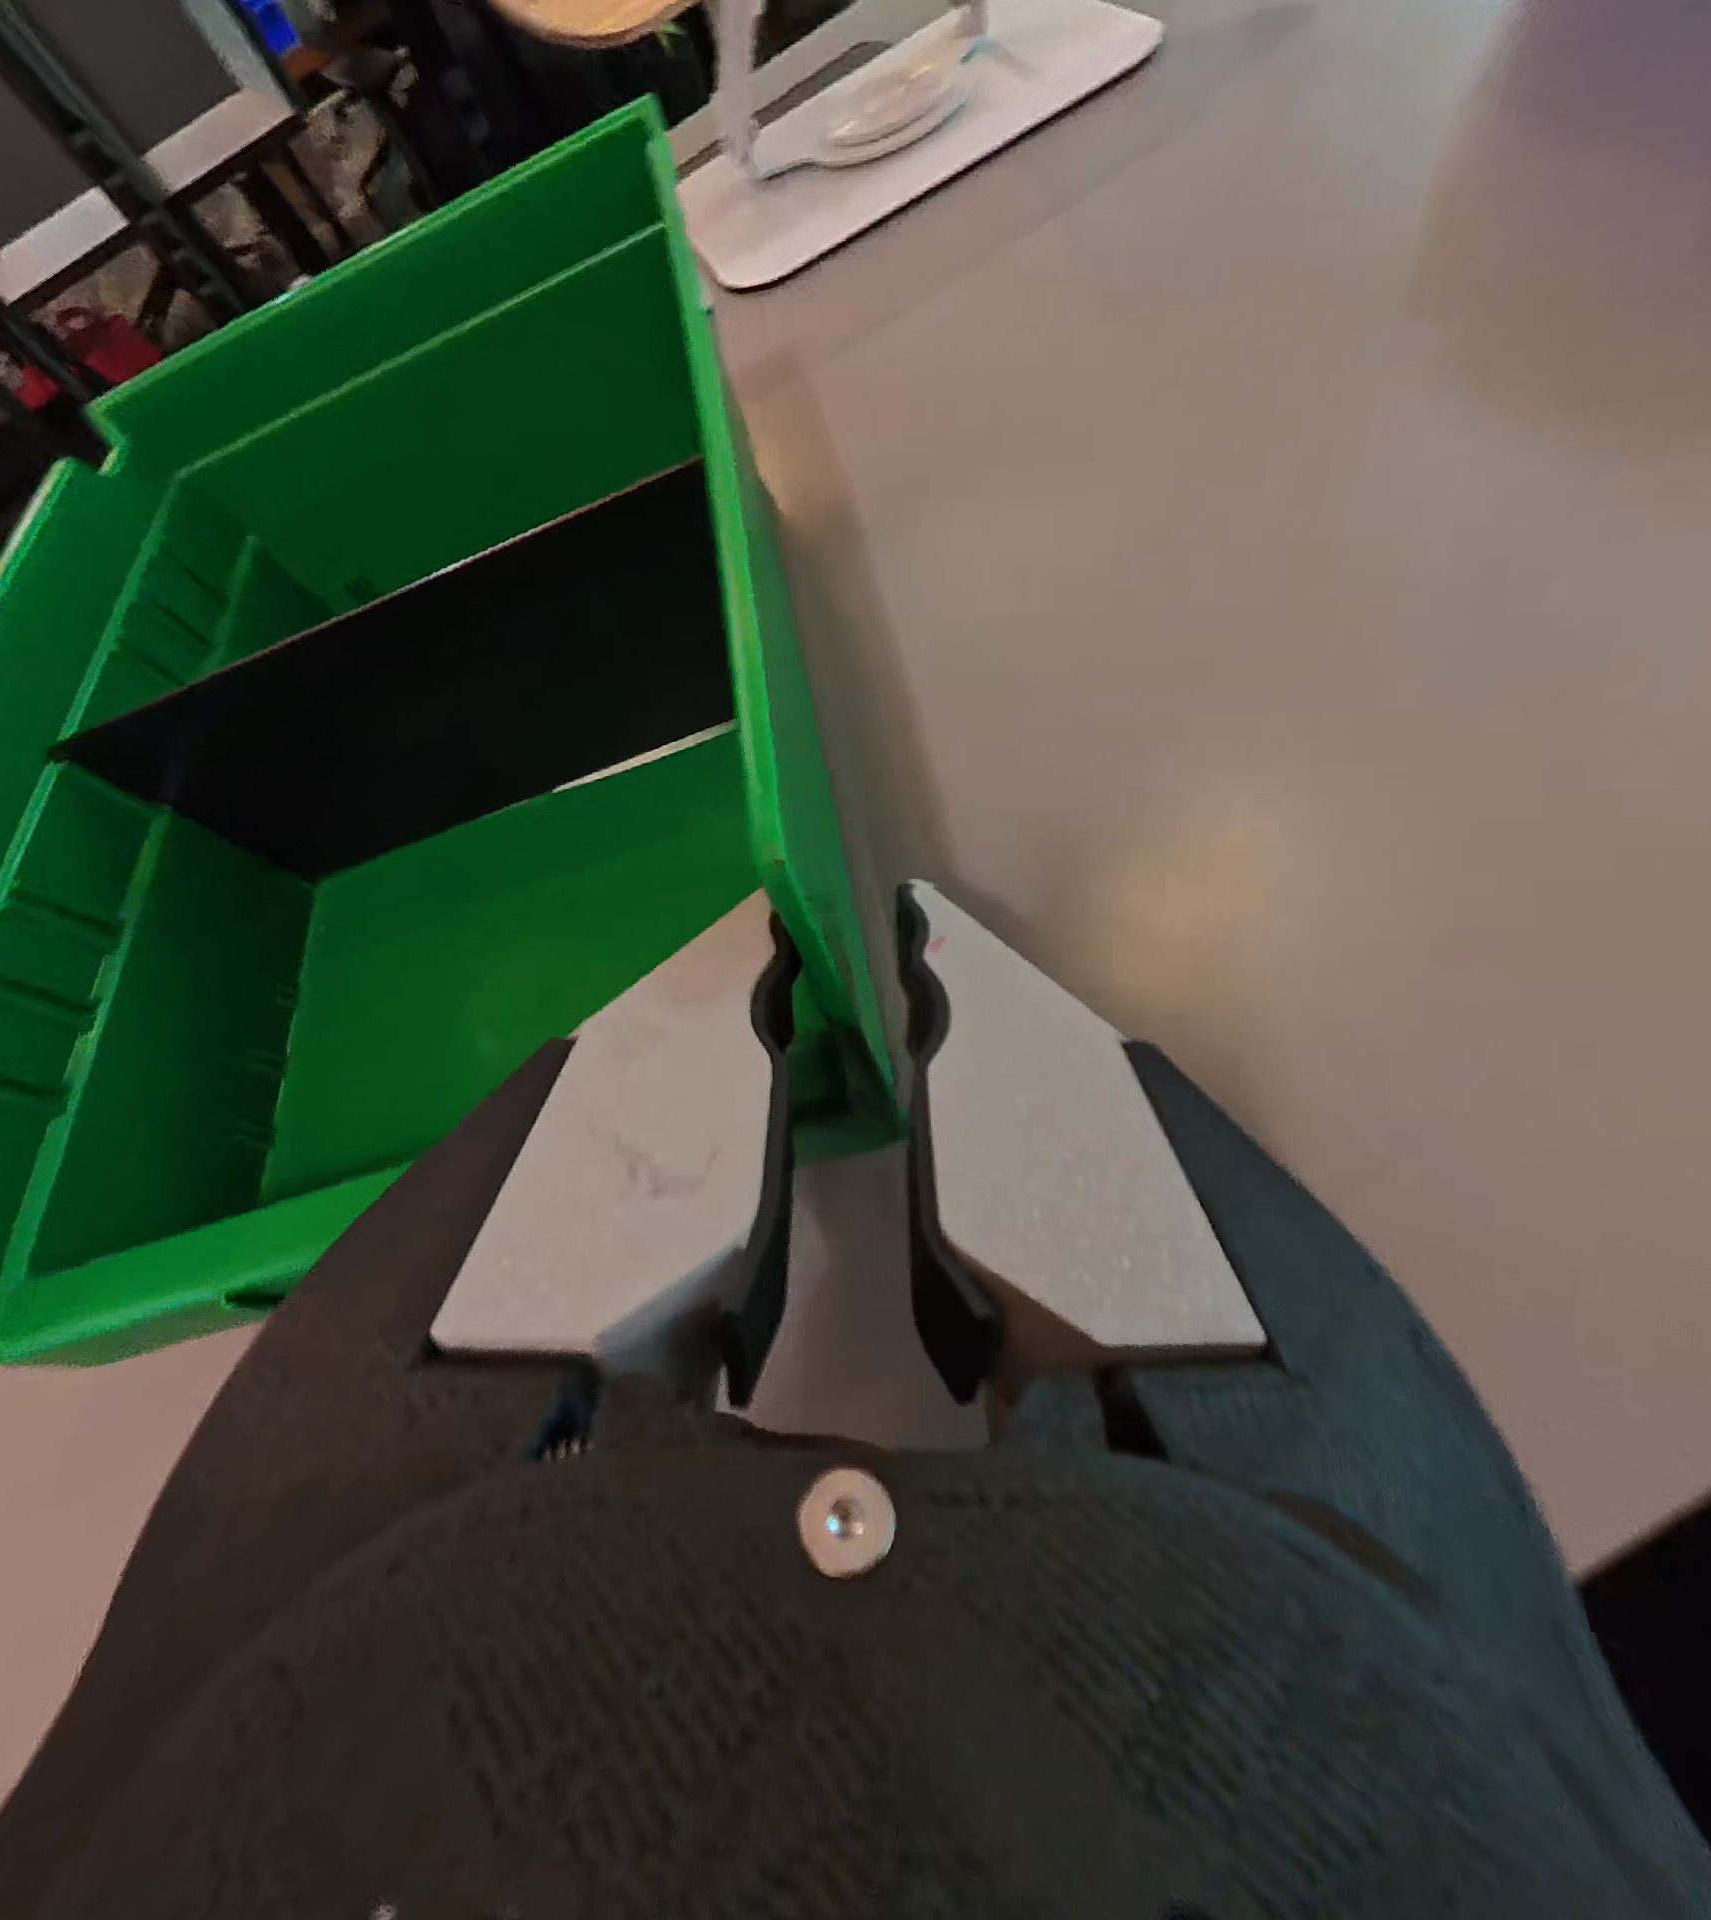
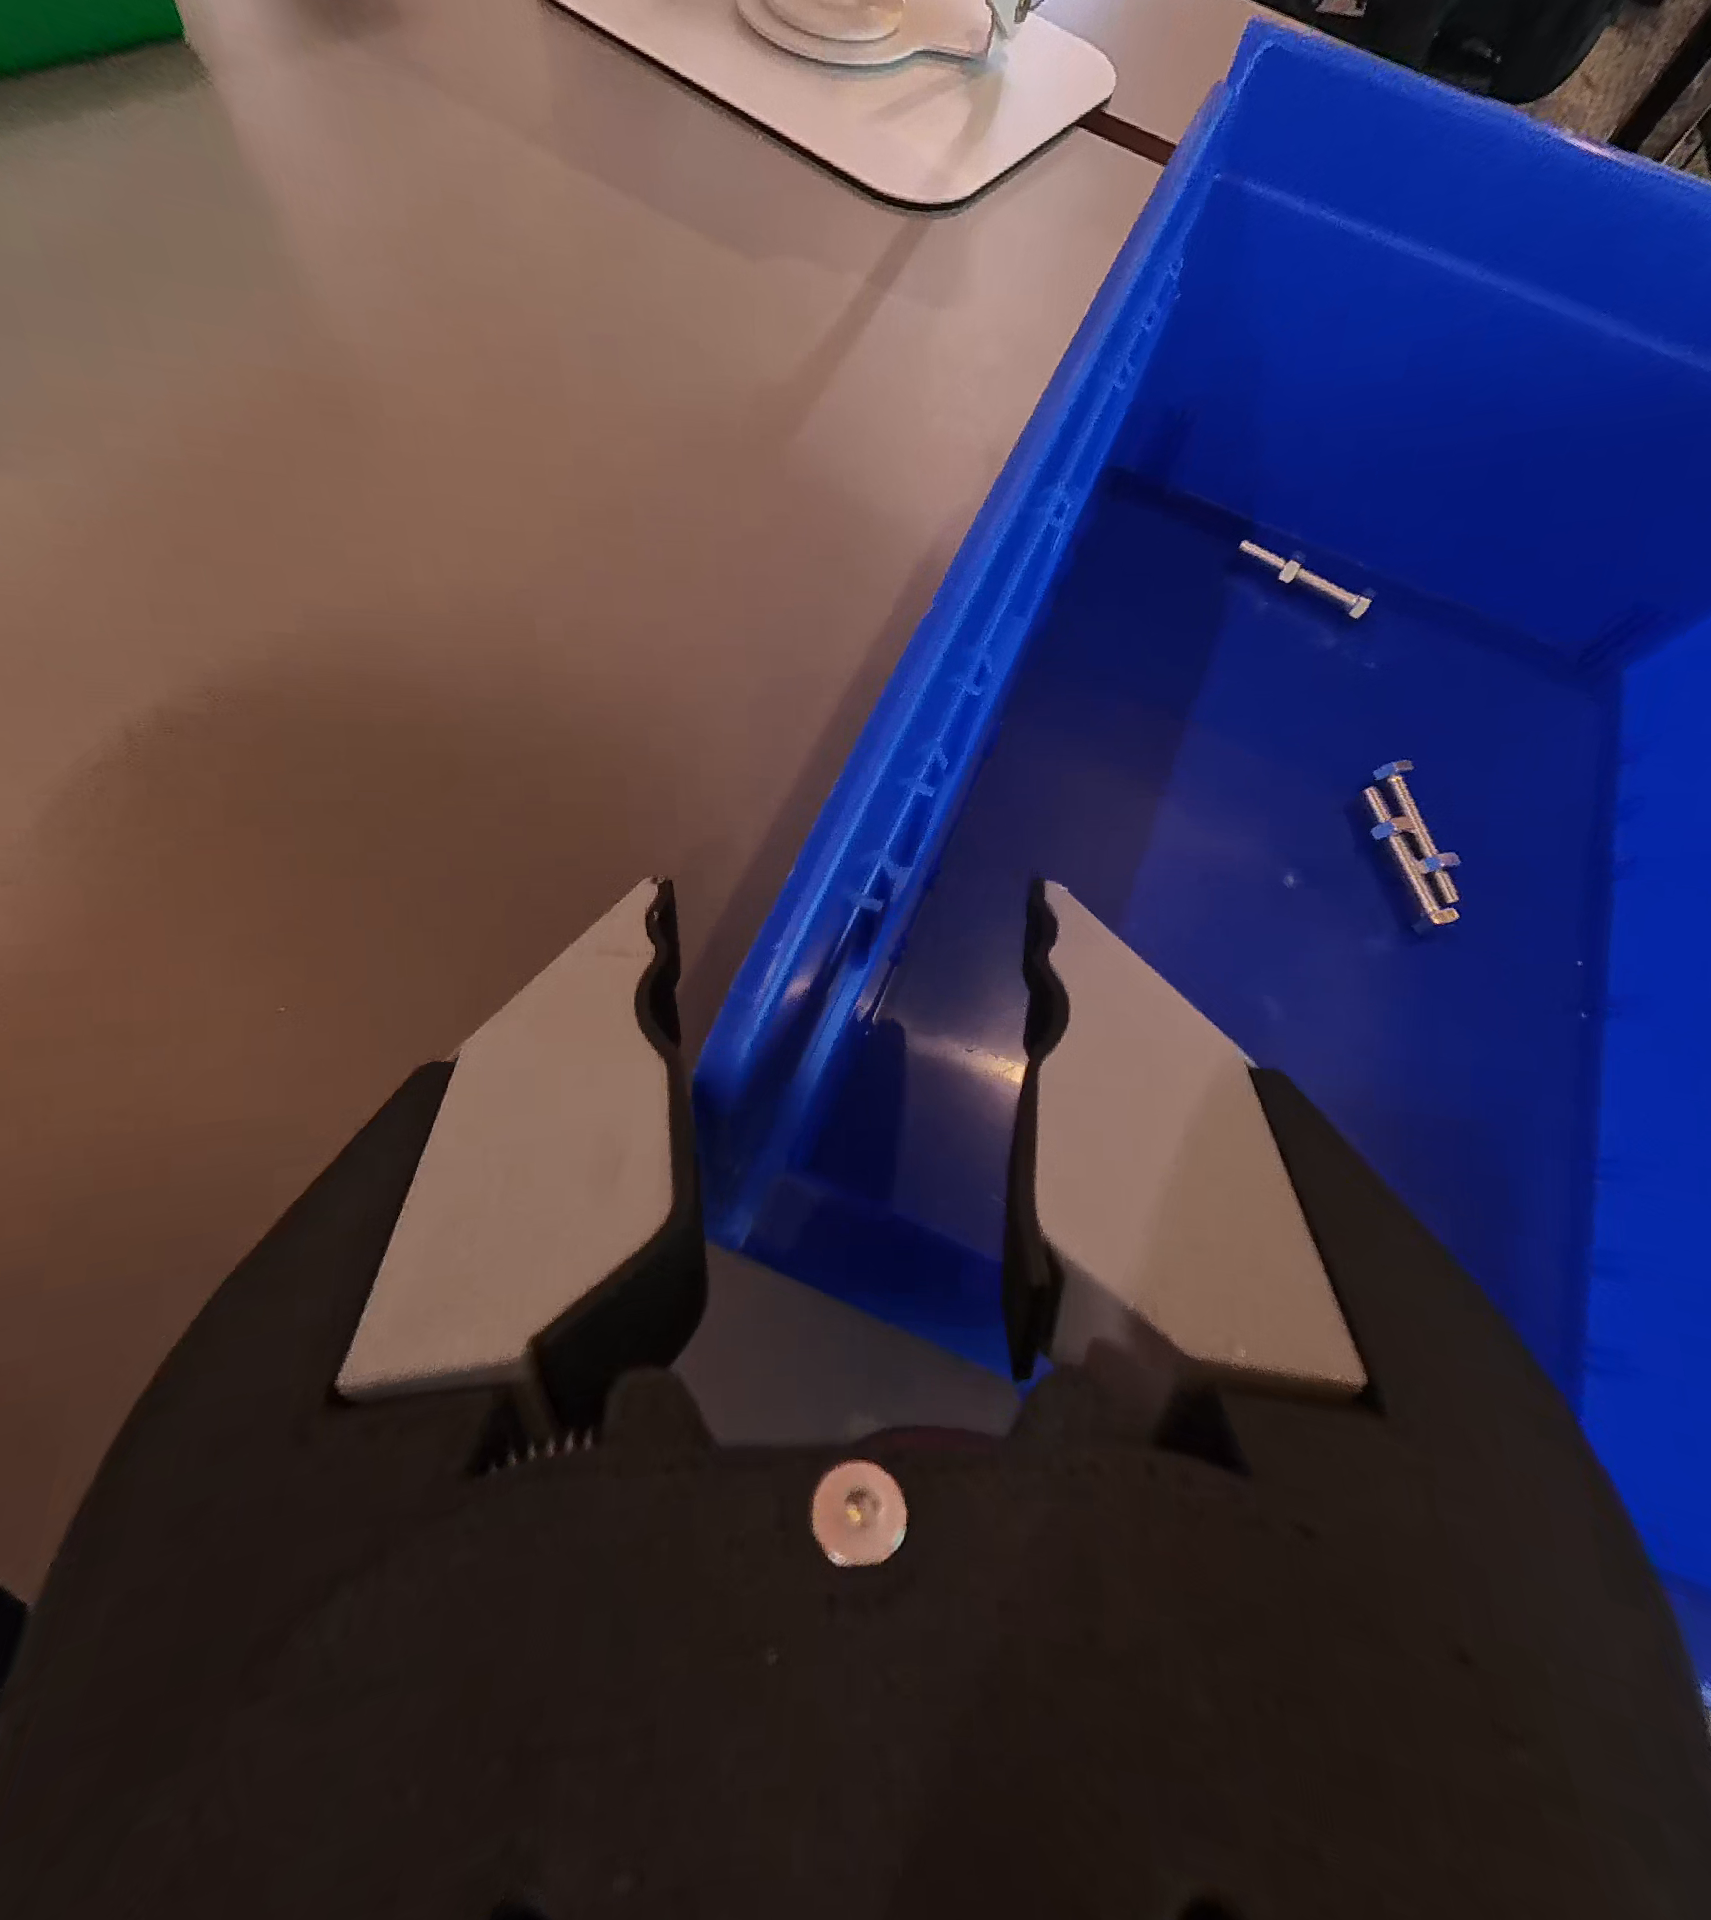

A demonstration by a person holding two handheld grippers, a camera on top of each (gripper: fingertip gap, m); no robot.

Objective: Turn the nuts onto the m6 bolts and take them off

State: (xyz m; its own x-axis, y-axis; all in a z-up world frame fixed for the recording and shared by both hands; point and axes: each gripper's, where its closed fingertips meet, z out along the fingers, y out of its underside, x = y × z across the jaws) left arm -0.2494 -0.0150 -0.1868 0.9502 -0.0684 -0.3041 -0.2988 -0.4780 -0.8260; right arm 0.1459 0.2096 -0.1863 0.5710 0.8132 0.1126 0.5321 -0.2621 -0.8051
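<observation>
Both tongs fill the lower frames, bolts lying off to the right.

My left tongs (image 1: 846, 951) pinch the green bin (image 1: 415, 883) by its right wall; my right tongs (image 2: 851, 935) gape, straddling the blue bin's (image 2: 934, 831) left wall. Three bolts with nuts (image 2: 1410, 844) lie inside, right of the tips, one (image 2: 1305, 580) farther back. Threads are too small to read. A white mat (image 2: 861, 114) sits at top, cut off.

One bin (image 1: 394, 665), split by a divider (image 1: 435, 675), sits at the counter's (image 1: 1246, 520) left edge. A mat (image 2: 861, 114) lies toward the far edge. Another bin (image 2: 1453, 416) stands at the right, with three bolts (image 2: 1306, 578) inside, two of them lying side by side (image 2: 1412, 844).
</observation>
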